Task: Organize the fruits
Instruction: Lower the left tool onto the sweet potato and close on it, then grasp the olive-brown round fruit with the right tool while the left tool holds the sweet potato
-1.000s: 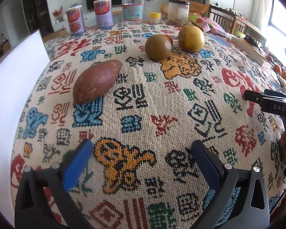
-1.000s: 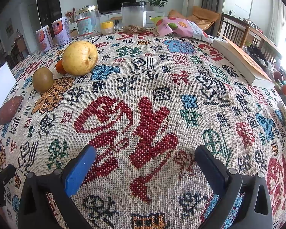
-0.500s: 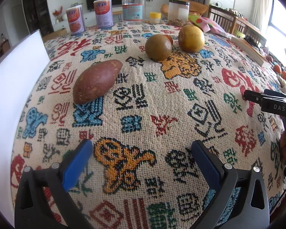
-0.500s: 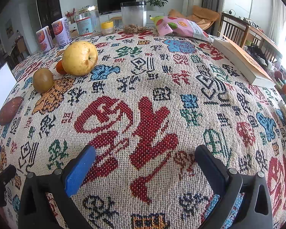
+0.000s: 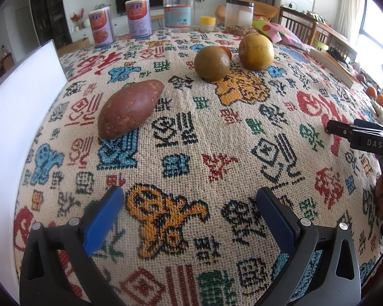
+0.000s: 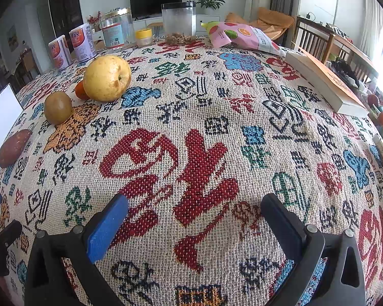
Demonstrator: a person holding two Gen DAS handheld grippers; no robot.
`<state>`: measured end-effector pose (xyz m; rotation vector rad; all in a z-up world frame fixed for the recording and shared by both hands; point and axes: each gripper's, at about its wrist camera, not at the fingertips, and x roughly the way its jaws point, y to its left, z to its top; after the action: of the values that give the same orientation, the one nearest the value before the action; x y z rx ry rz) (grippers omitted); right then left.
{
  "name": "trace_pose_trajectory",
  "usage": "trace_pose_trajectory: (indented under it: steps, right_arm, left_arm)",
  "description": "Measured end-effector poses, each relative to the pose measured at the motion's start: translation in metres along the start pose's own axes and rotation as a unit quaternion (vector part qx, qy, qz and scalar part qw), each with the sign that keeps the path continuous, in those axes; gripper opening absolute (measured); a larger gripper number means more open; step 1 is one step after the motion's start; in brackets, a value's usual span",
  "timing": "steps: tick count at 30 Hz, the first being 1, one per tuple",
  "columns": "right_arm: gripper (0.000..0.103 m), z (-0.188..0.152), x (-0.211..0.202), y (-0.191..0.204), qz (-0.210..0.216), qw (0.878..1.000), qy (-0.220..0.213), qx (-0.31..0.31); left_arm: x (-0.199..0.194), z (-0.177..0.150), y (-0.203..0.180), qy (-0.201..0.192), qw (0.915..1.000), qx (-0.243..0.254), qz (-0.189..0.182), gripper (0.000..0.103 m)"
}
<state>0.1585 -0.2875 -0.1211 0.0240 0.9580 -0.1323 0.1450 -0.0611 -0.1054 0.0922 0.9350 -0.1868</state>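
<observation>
Where the right gripper [image 5: 330,127] shows, its black body reads "DAS".

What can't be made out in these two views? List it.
- Small orange fruit: left wrist view, mostly behind the kiwi; right wrist view, behind the pear.
- White board: cut off by the left edge in both views.
- Right hand-held gripper: left wrist view, the frame edge crops its body.
- Can labels: too small to read.
</observation>
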Motion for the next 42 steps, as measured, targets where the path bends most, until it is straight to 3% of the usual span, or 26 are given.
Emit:
trace_pose_trajectory:
  steps: [17, 22, 26, 28, 32, 36, 37, 38, 39, 40, 41, 42]
  right_arm:
    - [0.103, 0.000, 0.000, 0.000, 0.000, 1.000, 0.000, 0.000]
    - [0.103, 0.000, 0.000, 0.000, 0.000, 1.000, 0.000, 0.000]
    - [0.103, 0.000, 0.000, 0.000, 0.000, 1.000, 0.000, 0.000]
    - [0.103, 0.000, 0.000, 0.000, 0.000, 1.000, 0.000, 0.000]
    - [0.103, 0.000, 0.000, 0.000, 0.000, 1.000, 0.000, 0.000]
    - [0.103, 0.000, -0.001, 0.000, 0.000, 1.000, 0.000, 0.000]
    - [0.103, 0.000, -0.001, 0.000, 0.000, 1.000, 0.000, 0.000]
    - [0.103, 0.000, -0.001, 0.000, 0.000, 1.000, 0.000, 0.000]
    - [0.103, 0.000, -0.001, 0.000, 0.000, 1.000, 0.000, 0.000]
    - [0.103, 0.000, -0.001, 0.000, 0.000, 1.000, 0.000, 0.000]
    - [0.103, 0.000, -0.001, 0.000, 0.000, 1.000, 0.000, 0.000]
    - [0.103, 0.000, -0.001, 0.000, 0.001, 1.000, 0.000, 0.000]
  left_arm:
    - [0.000, 0.000, 0.000, 0.000, 1.0000, 0.000, -0.001, 0.102]
    - [-0.011, -0.001, 0.010, 0.009, 0.9989, 0.016, -0.043, 0.101]
    - [-0.013, 0.022, 0.027, -0.003, 0.9989, -0.001, -0.047, 0.101]
    - [-0.004, 0.040, 0.027, 0.008, 0.9991, 0.007, -0.040, 0.101]
    - [0.019, 0.065, 0.024, 0.014, 0.9972, 0.064, 0.035, 0.101]
    - [0.038, 0.078, 0.039, 0.031, 0.9975, 0.058, 0.027, 0.100]
    - [0.043, 0.079, 0.040, 0.035, 0.9971, 0.063, 0.026, 0.098]
    - [0.046, 0.080, 0.039, 0.039, 0.9964, 0.071, 0.024, 0.082]
    - [0.047, 0.080, 0.039, 0.039, 0.9964, 0.074, 0.006, 0.076]
    - [0.047, 0.081, 0.041, 0.040, 0.9968, 0.068, -0.007, 0.064]
    - [0.045, 0.082, 0.043, 0.040, 0.9974, 0.059, -0.007, 0.048]
    - [0.043, 0.081, 0.046, 0.041, 0.9980, 0.048, -0.005, 0.044]
